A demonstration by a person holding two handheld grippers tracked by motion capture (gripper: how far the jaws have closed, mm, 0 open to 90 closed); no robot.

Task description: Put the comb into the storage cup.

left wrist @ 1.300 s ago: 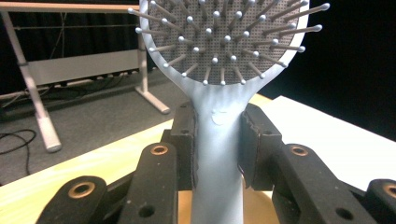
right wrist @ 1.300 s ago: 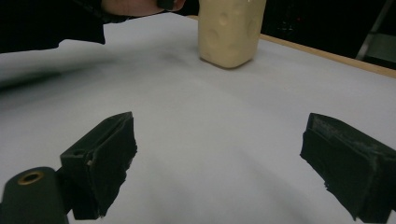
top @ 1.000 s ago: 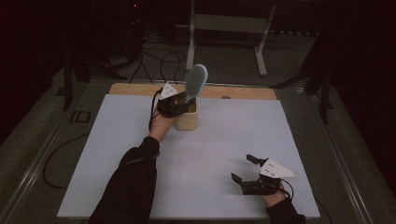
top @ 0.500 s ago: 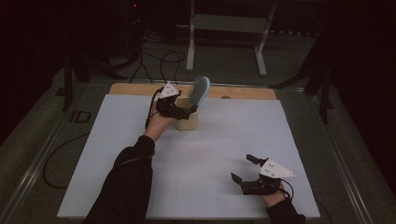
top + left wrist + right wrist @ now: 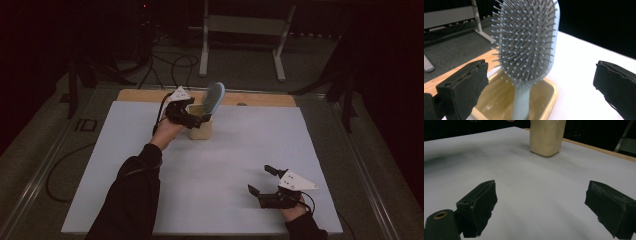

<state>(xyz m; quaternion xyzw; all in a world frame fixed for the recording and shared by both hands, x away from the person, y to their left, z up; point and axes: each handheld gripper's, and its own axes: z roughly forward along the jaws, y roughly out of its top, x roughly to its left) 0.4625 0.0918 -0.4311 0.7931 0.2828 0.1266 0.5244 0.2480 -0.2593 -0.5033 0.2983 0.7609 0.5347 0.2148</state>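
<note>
a white sheet (image 5: 215,170) is seen spread over the table, with a strip of bare wooden edge (image 5: 260,99) left showing along the far side.

a beige cup (image 5: 200,125) is set upright on the sheet near that far edge, left of centre. a pale blue hairbrush (image 5: 214,97) is stood in it handle down, the head risen clear above the rim and tilted slightly to the right in the high view. in the left gripper view the bristles (image 5: 524,42) are turned toward the camera and the handle (image 5: 521,105) is seen running down into the cup's glossy inside (image 5: 499,100).

the left gripper (image 5: 192,119) is held just beside the cup on its left side, the grey plate uppermost. its jaws are spread wide in its own view, one to each side of the brush, and nothing is touched by either. the left forearm, in a dark sleeve (image 5: 132,195), is stretched up from the bottom edge.

the right gripper (image 5: 261,181) is kept low at the near right of the sheet, well apart from the cup. its jaws are parted wide with bare sheet between them; nothing is gripped. the cup is seen farther off in its view (image 5: 546,136).

beyond the table, a dark floor with cables (image 5: 170,62) and a pale metal stand (image 5: 245,30) are noted.
</note>
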